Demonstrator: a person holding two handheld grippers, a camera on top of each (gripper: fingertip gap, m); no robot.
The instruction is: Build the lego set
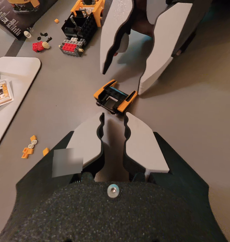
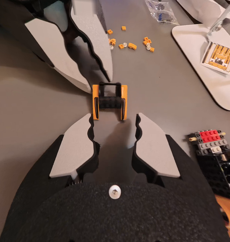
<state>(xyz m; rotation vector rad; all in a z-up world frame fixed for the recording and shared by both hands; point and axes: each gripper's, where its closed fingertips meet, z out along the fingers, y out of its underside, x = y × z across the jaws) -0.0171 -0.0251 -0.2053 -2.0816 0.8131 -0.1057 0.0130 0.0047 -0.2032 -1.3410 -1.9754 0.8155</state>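
Note:
A small orange and black Lego subassembly [image 1: 115,96] lies on the grey table between the two grippers; it also shows in the right wrist view [image 2: 109,102]. My left gripper [image 1: 114,115] is open and empty, its tips just short of the piece's near end. My right gripper [image 2: 114,115] is open and empty, its tips on either side of the piece's two orange prongs. Each gripper shows in the other's view, the right one [image 1: 122,83] and the left one [image 2: 100,85], each with one fingertip right beside an orange side. Neither holds the piece.
The larger black, orange and red car build [image 1: 80,32] stands at the back left, and shows at the right in the right wrist view [image 2: 214,150]. Loose orange and white bits [image 2: 131,41], red pieces [image 1: 39,46], the box [image 1: 13,17], a white board with the instruction booklet [image 2: 190,52] and a plastic bag [image 2: 161,11] lie around. The left gripper's tips are roughly 5 centimetres from the right gripper's.

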